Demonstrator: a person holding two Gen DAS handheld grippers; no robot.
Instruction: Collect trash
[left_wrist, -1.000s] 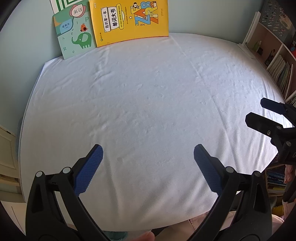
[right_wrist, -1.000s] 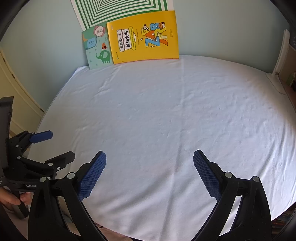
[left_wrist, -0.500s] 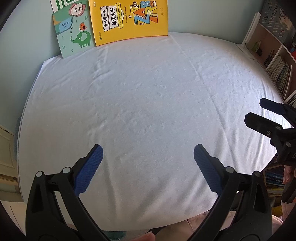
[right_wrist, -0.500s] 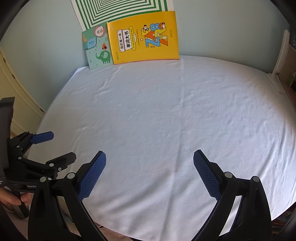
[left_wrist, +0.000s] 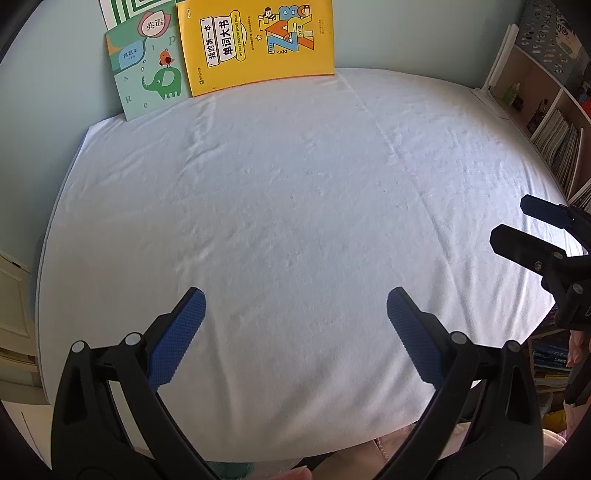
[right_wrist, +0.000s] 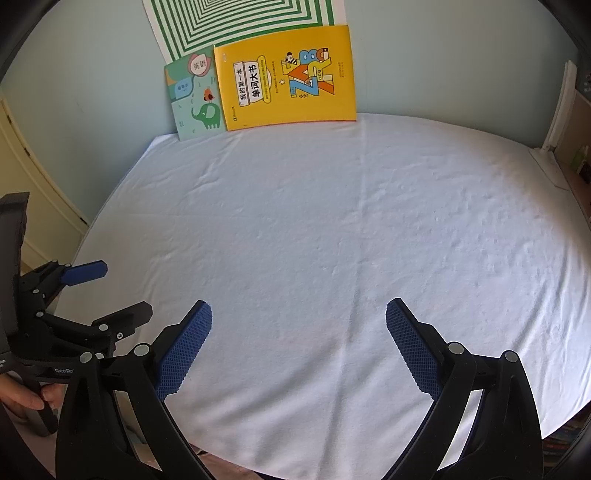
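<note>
— Hardly anything has moved since a second ago: both grippers hang over the near edge of the table as before, and the books sit in almost the same place in each view.

— How do the jaws stand?

— The left gripper (left_wrist: 295, 295) has its jaws spread wide, with the blue pads (left_wrist: 177, 343) well apart and nothing between them. The right gripper (right_wrist: 299, 304) is the same, spread wide and empty. Each one also shows at the edge of the other's view, and from the side there is a clear gap between the fingers.

— What lies under them?

— A white cloth (left_wrist: 295, 203) covers the whole table, slightly creased, with a fold line running from the far edge toward the near right.

— And the trash?

— I cannot tell where it is, as neither view shows any on the cloth.

— What stands at the back?

— A yellow book (left_wrist: 258, 40) leans upright against the pale wall (right_wrist: 443, 55). Just to its left is a green book (left_wrist: 147, 74) with an elephant on the cover, partly tucked behind the yellow one. Behind both hangs a green-and-white striped sheet (right_wrist: 240, 26).

— Anything off to the sides?

— A bookshelf (left_wrist: 554, 129) stands past the right end of the table. A cream cabinet door (right_wrist: 29, 184) stands past the left end.

— Is the person in view?

— A hand (right_wrist: 22, 395) grips the left gripper's handle in the right wrist view. The pinkish patch at the right edge of the left wrist view may be the other hand, but it is too blurred to be sure.
</note>
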